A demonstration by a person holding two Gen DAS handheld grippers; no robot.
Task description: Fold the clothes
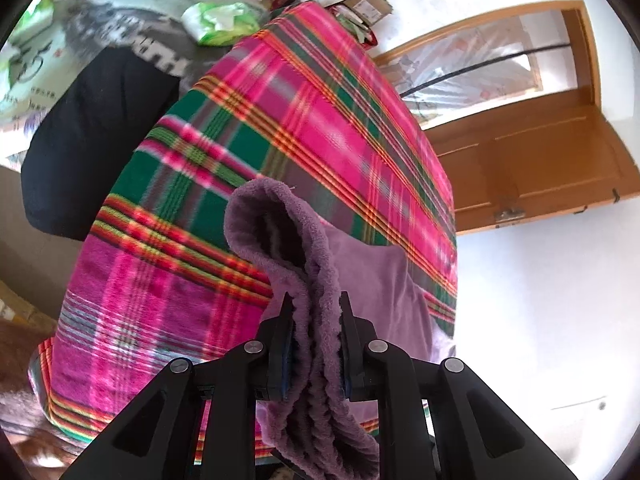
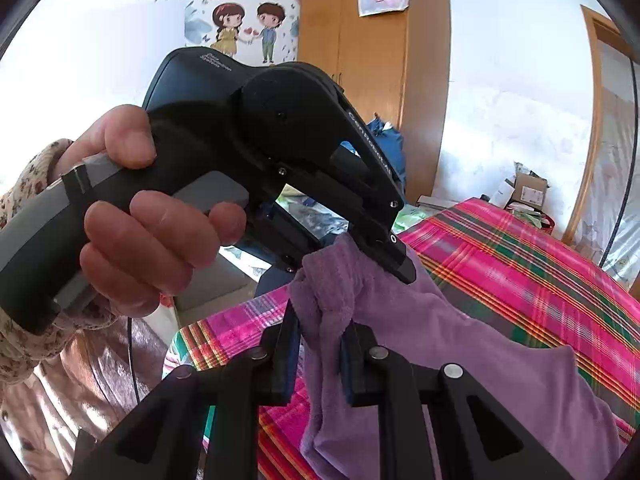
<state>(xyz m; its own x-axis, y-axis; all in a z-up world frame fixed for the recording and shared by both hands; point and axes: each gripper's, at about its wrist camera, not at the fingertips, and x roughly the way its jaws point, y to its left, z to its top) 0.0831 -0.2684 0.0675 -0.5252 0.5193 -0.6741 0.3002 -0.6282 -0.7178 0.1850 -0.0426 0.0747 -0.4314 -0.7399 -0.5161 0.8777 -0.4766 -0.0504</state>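
Left gripper (image 1: pixel 316 344) pinched a bunched edge of purple fleece garment (image 1: pixel 376 280) | right gripper (image 2: pixel 320 344) pinched a neighbouring bunch | garment hung over pink plaid blanket (image 1: pixel 248 128) | looked soft, light, limp; best held at edges or corners.

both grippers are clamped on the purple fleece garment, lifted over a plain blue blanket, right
Not quite: the blanket is not plain blue but pink, green and red plaid, as the left wrist view shows. The rest holds: the left gripper and the right gripper are both shut on the purple fleece garment, held up over it.
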